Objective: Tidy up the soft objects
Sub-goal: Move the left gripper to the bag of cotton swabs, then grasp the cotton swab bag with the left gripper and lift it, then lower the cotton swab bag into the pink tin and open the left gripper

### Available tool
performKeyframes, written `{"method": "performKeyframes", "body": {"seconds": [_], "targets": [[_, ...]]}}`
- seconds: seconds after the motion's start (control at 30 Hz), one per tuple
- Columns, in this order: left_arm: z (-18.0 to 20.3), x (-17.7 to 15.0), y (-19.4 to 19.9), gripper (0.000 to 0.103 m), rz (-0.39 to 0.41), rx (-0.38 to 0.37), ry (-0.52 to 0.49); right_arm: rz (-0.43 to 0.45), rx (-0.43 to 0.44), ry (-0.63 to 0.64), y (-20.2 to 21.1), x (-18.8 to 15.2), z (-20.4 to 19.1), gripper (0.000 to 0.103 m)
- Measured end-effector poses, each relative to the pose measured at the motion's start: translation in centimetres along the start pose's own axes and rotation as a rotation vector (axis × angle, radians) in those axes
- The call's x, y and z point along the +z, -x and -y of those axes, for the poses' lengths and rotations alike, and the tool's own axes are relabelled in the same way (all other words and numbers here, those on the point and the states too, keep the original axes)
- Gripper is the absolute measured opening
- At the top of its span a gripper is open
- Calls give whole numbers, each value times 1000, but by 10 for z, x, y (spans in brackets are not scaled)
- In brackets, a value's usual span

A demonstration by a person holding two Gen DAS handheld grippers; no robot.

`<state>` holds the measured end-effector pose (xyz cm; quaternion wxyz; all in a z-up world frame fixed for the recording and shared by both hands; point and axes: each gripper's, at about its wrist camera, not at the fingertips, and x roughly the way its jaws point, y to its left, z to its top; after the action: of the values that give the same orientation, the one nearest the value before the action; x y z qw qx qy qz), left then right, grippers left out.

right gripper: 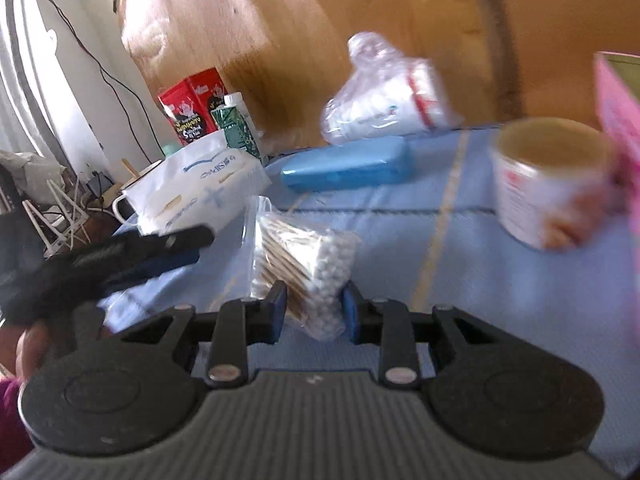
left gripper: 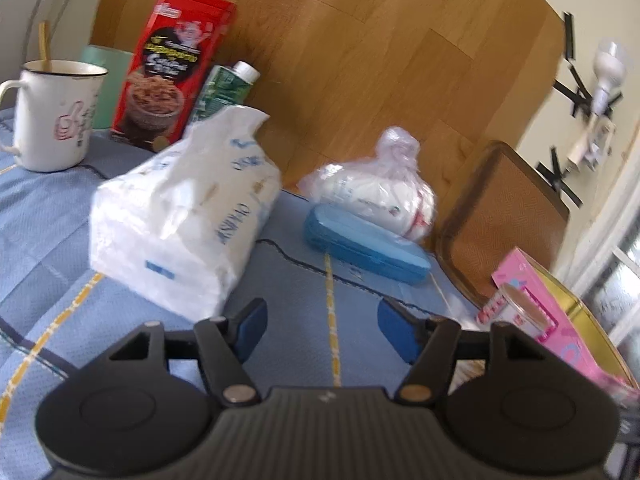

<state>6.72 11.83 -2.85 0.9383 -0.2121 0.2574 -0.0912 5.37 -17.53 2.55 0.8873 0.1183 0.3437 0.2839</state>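
Observation:
In the right wrist view my right gripper is shut on a clear bag of cotton swabs, its blue pads pressing on both sides of the bag's near end. The bag rests on the blue tablecloth. My left gripper stands open just above the cloth with nothing between its pads. A white tissue pack lies just ahead of it to the left. Farther back lies a clear bag holding a white roll. The left gripper's fingers show blurred at the left of the right wrist view.
A blue case lies in front of the bagged roll. A white mug, a red box and a green carton stand at the back left. A small cup and a pink box stand at the right.

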Motion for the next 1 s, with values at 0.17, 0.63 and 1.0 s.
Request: {"method": "performKeyframes", "body": {"seconds": [0.17,0.63,1.0], "targets": [[26,-10,-2,63,-92,-146,-106,33,-45,-66,31,-29,10,32],[175,-28,-13,45,-272,-441,-254,260,-156,-2,94,-40,26,30],[327,-36,-75,62,-278,-496,-425,451,-465,-44,158,-11,104,31]]}}
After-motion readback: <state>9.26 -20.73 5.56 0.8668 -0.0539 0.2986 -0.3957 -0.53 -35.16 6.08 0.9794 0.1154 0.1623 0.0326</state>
